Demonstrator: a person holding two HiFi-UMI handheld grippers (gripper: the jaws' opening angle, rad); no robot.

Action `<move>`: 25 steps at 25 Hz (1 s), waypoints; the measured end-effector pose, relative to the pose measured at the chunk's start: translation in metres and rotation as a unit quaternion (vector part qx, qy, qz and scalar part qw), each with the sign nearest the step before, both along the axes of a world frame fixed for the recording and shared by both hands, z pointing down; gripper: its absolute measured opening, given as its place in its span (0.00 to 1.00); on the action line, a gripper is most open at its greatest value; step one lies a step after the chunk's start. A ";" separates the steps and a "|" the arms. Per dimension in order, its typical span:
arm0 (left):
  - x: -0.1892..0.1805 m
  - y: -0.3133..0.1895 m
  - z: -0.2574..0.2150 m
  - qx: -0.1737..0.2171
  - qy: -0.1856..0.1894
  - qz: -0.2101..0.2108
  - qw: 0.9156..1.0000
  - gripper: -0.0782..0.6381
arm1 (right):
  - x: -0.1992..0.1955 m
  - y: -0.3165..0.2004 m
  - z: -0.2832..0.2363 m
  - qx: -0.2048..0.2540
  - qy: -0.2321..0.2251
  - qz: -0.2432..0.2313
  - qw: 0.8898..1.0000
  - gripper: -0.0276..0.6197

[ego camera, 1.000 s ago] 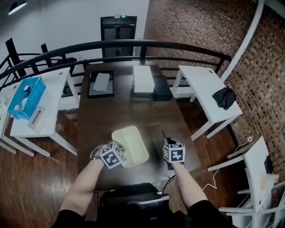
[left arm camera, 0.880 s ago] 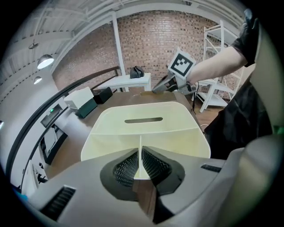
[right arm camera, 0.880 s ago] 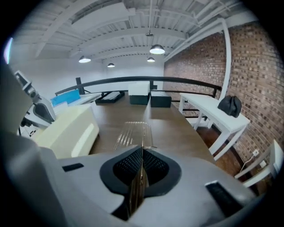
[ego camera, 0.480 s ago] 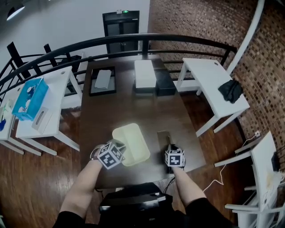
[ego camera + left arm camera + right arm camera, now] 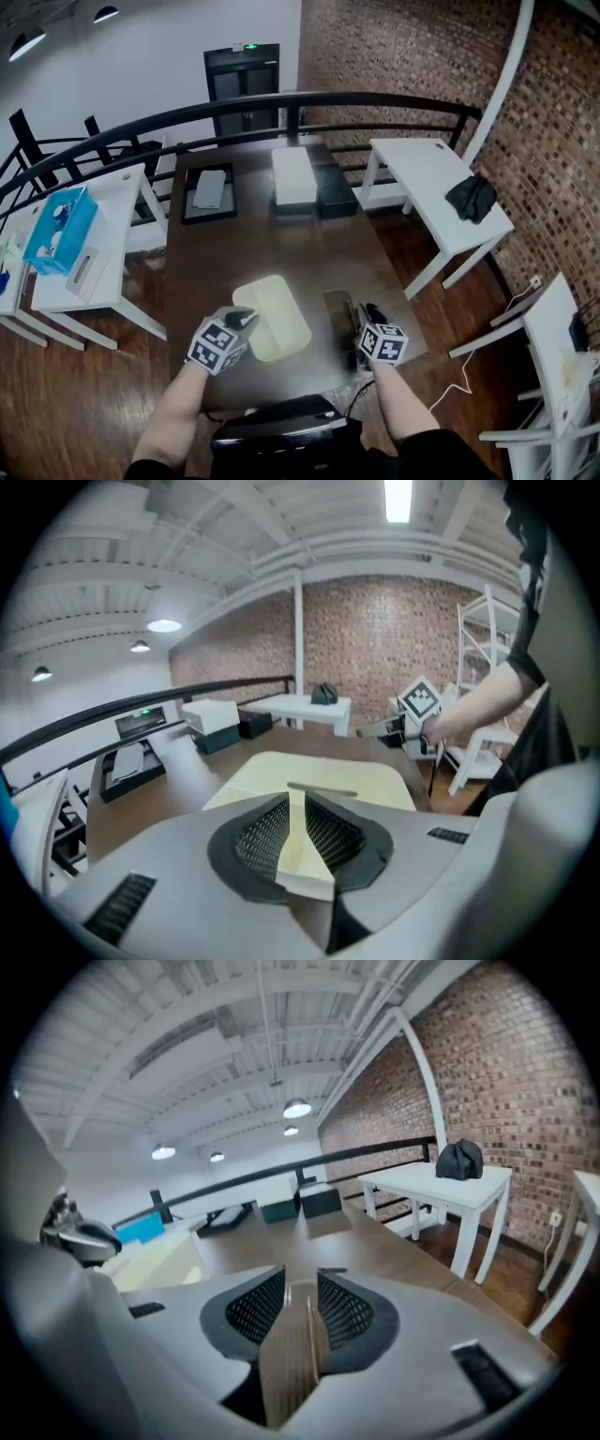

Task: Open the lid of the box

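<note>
A pale yellow box [image 5: 277, 314] stands open on the dark table [image 5: 272, 244]; it also fills the middle of the left gripper view [image 5: 323, 772]. My left gripper [image 5: 246, 320] is at its near left rim. The rim wall sits between the pads [image 5: 296, 803], which still touch it as the jaws are opening. The flat brown lid [image 5: 337, 307] lies on the table to the right of the box. My right gripper [image 5: 361, 319] is at its near end. Those jaws [image 5: 302, 1288] are opening, and the lid [image 5: 292, 1358] lies loose between them.
At the table's far end are a white box [image 5: 292, 175], a black box [image 5: 334, 192] and a black tray [image 5: 210, 190]. White side tables stand to the right [image 5: 436, 183] and left [image 5: 94, 225], the left one bearing a blue bin [image 5: 58, 228]. A black railing [image 5: 309, 101] runs behind.
My right gripper has drawn back toward the table's near right edge, and the brown lid now lies flat beside the box. The left gripper stays at the box rim.
</note>
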State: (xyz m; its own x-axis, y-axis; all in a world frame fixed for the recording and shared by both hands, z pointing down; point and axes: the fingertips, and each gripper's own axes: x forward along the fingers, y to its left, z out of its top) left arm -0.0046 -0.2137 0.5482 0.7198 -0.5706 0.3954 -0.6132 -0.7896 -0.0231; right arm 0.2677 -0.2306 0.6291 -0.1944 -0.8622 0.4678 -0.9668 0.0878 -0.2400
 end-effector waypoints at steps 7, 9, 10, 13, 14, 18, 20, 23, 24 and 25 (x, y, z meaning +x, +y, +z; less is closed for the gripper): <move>-0.085 0.022 -0.126 0.080 0.254 -0.091 0.960 0.11 | 0.018 0.042 -0.150 0.178 -0.110 0.033 0.977 0.05; -0.109 0.037 -0.147 0.101 0.294 -0.115 0.944 0.11 | 0.027 0.047 -0.157 0.182 -0.137 0.054 0.972 0.05; -0.116 0.044 -0.153 0.111 0.303 -0.124 0.938 0.11 | 0.029 0.050 -0.160 0.184 -0.137 0.062 0.971 0.05; -0.132 0.068 -0.158 0.134 0.304 -0.141 0.933 0.11 | 0.022 0.057 -0.169 0.200 -0.110 0.054 0.972 0.04; -0.139 0.075 -0.154 0.136 0.301 -0.145 0.933 0.11 | 0.015 0.062 -0.170 0.208 -0.097 0.046 0.972 0.04; -0.165 0.097 -0.128 0.136 0.272 -0.182 0.935 0.11 | -0.008 0.084 -0.174 0.233 -0.049 0.012 0.971 0.04; -0.172 0.105 -0.123 0.144 0.267 -0.201 0.931 0.11 | -0.016 0.089 -0.175 0.235 -0.027 -0.001 0.972 0.04; -0.180 0.107 -0.118 0.139 0.296 -0.210 0.921 0.11 | -0.024 0.086 -0.173 0.225 0.003 -0.006 0.974 0.04; -0.181 0.107 -0.116 0.135 0.303 -0.212 0.919 0.11 | -0.028 0.086 -0.176 0.225 0.010 -0.007 0.974 0.04; -0.181 0.107 -0.114 0.132 0.306 -0.215 0.918 0.11 | -0.031 0.086 -0.179 0.227 0.013 -0.009 0.974 0.04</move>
State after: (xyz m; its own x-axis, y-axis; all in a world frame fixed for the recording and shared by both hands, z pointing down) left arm -0.1855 -0.1071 0.4345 0.4473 -0.8717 -0.2000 -0.8289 -0.4881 0.2733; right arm 0.2365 -0.1445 0.4499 -0.2056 -0.9776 0.0446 -0.9690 0.1971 -0.1488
